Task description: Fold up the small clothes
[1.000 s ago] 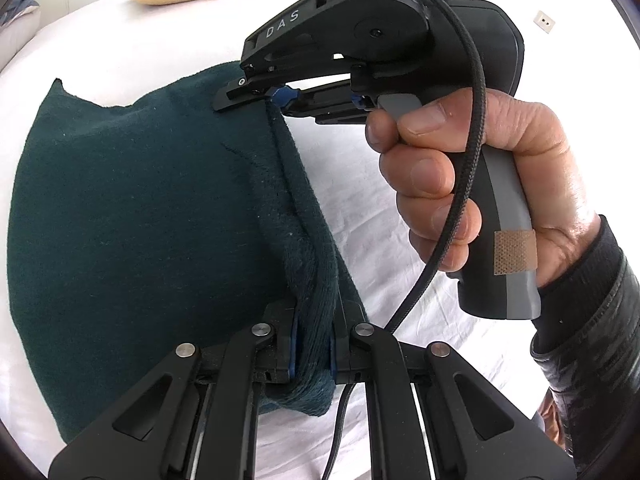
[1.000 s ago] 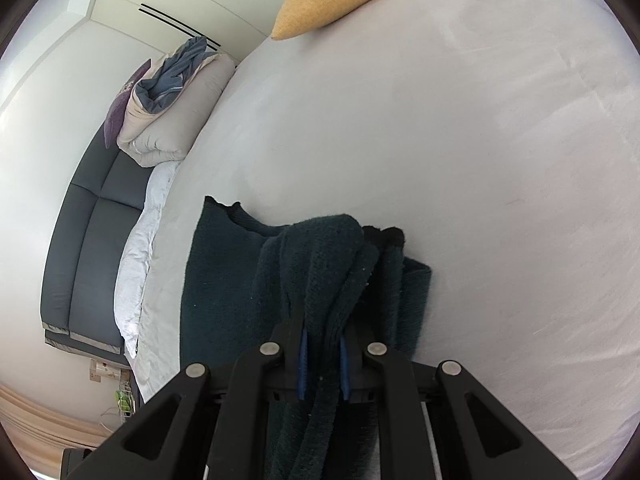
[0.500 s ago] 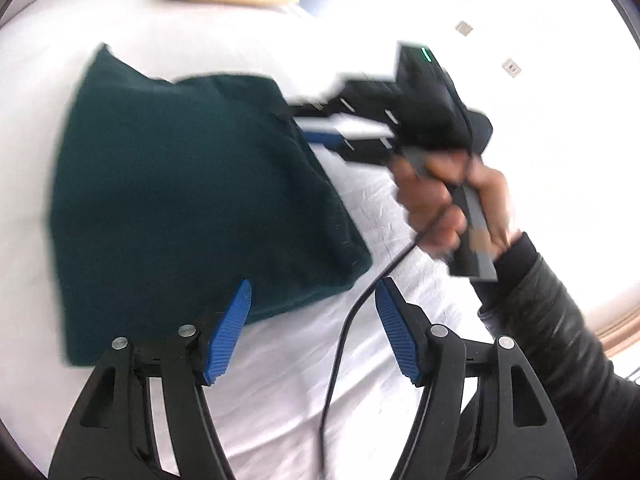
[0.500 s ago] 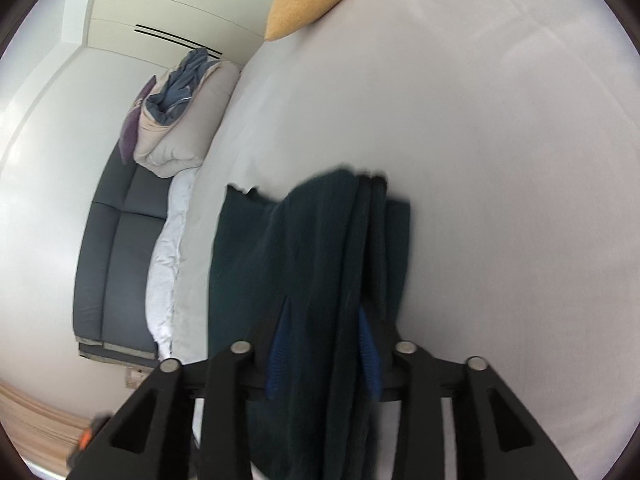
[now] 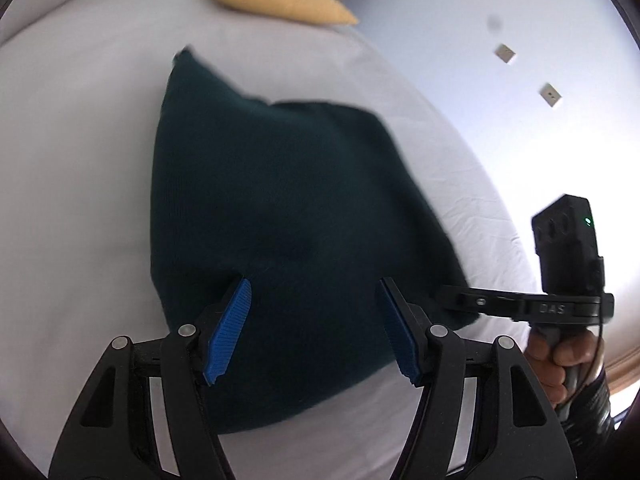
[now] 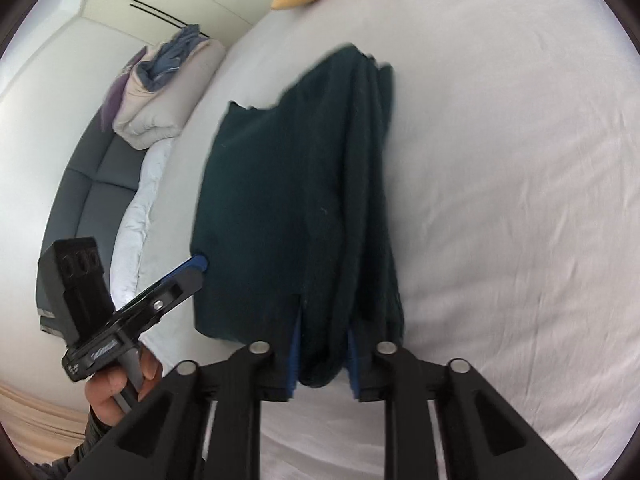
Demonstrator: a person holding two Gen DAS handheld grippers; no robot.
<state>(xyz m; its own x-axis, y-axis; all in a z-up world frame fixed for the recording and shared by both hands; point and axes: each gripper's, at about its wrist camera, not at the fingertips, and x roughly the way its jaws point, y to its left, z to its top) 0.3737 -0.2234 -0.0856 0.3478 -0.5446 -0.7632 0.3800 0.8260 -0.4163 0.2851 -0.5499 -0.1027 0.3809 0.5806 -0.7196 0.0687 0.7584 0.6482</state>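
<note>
A dark green cloth (image 5: 280, 208) is seen spread on the white bed (image 5: 72, 152), filling the centre of the left wrist view; in the right wrist view it (image 6: 280, 208) runs from upper centre down to the lower centre of the frame, with bunched folds along its right side. The left gripper (image 5: 316, 328) is held at the lower centre of its own view with its jaws apart; nothing is pressed between the blue pads (image 5: 228, 332), though the cloth lies behind them; in the right wrist view this gripper (image 6: 196, 266) appears at lower left, just beside the cloth's left edge, carried by a hand (image 6: 116, 392). The right gripper (image 6: 322, 364) is seen at the bottom centre of its view; its jaws have just been closing and are clamped on a thick fold of the cloth; in the left wrist view it (image 5: 452, 294) sits at the cloth's lower right corner, with the holding hand (image 5: 560, 360) at the right edge. A yellow pillow (image 5: 276, 0) lies at the top of the frame; a grey sofa (image 6: 80, 208) with piled bedding (image 6: 168, 88) is seen at the left.
</note>
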